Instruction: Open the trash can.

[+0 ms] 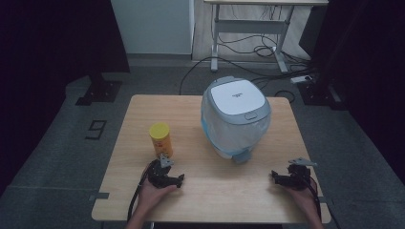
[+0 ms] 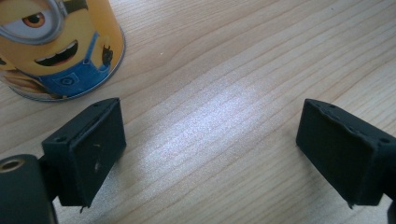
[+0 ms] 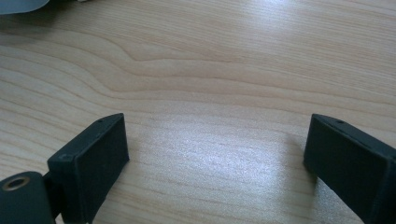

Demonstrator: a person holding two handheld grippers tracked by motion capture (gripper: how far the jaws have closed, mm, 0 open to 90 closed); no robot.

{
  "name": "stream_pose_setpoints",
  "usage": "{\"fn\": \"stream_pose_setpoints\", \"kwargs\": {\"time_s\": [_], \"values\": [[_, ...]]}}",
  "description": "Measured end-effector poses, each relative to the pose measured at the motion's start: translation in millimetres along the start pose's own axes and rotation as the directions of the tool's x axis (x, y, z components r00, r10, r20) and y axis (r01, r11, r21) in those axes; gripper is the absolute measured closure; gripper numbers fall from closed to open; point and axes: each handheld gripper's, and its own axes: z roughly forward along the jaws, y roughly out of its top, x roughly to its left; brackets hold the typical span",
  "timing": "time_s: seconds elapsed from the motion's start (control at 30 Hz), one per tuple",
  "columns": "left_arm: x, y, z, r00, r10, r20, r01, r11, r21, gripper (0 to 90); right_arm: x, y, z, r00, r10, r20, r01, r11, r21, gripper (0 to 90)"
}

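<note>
Left claw: jaws stand wide apart, with bare wood between them and nothing held. It rests low over the near left part of the bench, carried by the person's left hand. Right claw: jaws likewise spread wide, nothing between the pads. It sits low over the near right part of the bench, carried by the right hand.

Bench — a light wooden top with visible grain, standing on a grey floor.

Bin — a rounded white container with a pale grey lid, closed and lying flat on top, and a clear liner showing around the body. It stands upright on the far centre-right of the bench, well apart from both claws. A grey pedal-like tab projects from its near base.

Can — a yellow cylindrical tin with a yellow lid, upright, left of the bin and apart from it. It stands just beyond the left claw. In the left gripper view the can carries a cartoon figure in blue overalls and sits near the tip of one jaw; whether they touch cannot be told.
</note>
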Motion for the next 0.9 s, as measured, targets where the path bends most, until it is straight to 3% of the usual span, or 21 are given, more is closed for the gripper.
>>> {"fn": "stream_pose_setpoints", "kwargs": {"time_s": [0.6, 0.9], "values": [[0.4, 0.0, -0.7, 1.0, -0.001, 0.0, 0.001, 1.0, 0.003, 8.7, -2.3, -1.7, -5.7, 1.0, 0.001, -0.001, -0.001, 0.999, -0.034, 24.4], [1.5, -0.5, -1.1, 1.0, 0.005, 0.005, -0.005, 1.0, 0.0, 9.3, -0.7, 2.8, -23.1, 0.998, -0.021, -0.059, 0.013, 0.992, -0.126, 33.4]]}}
